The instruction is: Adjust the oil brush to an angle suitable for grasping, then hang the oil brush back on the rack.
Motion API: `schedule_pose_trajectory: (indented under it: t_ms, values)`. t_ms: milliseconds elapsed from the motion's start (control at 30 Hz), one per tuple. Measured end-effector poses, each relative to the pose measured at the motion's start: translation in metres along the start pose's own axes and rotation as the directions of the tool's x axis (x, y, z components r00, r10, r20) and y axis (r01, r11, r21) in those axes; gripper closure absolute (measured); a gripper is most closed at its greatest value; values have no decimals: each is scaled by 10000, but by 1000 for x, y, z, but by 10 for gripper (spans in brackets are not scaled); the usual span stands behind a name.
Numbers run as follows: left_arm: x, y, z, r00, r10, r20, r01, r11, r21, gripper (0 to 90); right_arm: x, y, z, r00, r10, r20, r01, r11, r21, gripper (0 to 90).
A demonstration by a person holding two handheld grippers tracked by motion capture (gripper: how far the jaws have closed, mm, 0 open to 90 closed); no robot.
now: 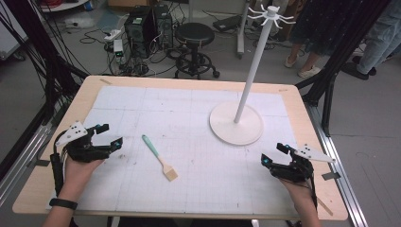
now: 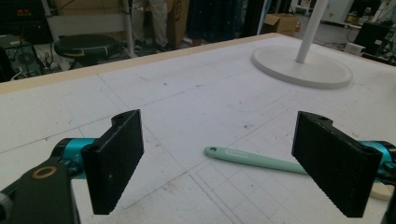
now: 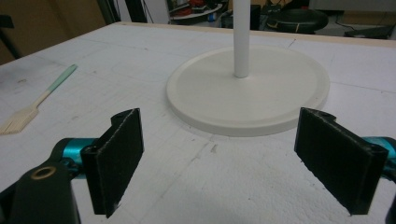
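Lying between tools, brush (image 1: pixel 160 157) nearer left tool (image 1: pixel 109 136); both tools wide open, empty; right tool (image 1: pixel 273 154) well apart.

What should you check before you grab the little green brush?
1. Brush lies flat on the mat, nothing on top of it: ok.
2. Left gripper is open with nothing between its jaws: ok.
3. Right gripper is open and holds nothing: ok.
4. Green handle points toward the left gripper's side, free to pinch: ok.
5. White stand is upright, apart from the brush: ok.
6. Hooks at the stand's top free: cannot tell.
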State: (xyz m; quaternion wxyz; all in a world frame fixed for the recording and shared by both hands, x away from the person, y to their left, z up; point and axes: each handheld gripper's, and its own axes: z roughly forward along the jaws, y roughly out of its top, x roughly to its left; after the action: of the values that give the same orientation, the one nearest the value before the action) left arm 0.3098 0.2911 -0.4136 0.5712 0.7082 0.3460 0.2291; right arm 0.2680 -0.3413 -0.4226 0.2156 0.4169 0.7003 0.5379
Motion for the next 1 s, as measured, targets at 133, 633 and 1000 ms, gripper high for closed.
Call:
schedule_pose_trajectory:
  t_ms: [133,633,1000]
  values:
    - [1,-1,1,10000,39,27,-39,10000,72,173,2,2,0,10000,66,-35,-66,10000,-57,149]
    - [1,0,-1,10000,51,-72,-51,10000,-56,173,4,8,4,9997,-9,-253,8,10000,-31,149]
    - [-1,1,-1,9999,135,44,-136,9998,144,173,32,38,40,9889,-691,-1314,706,9975,64,148]
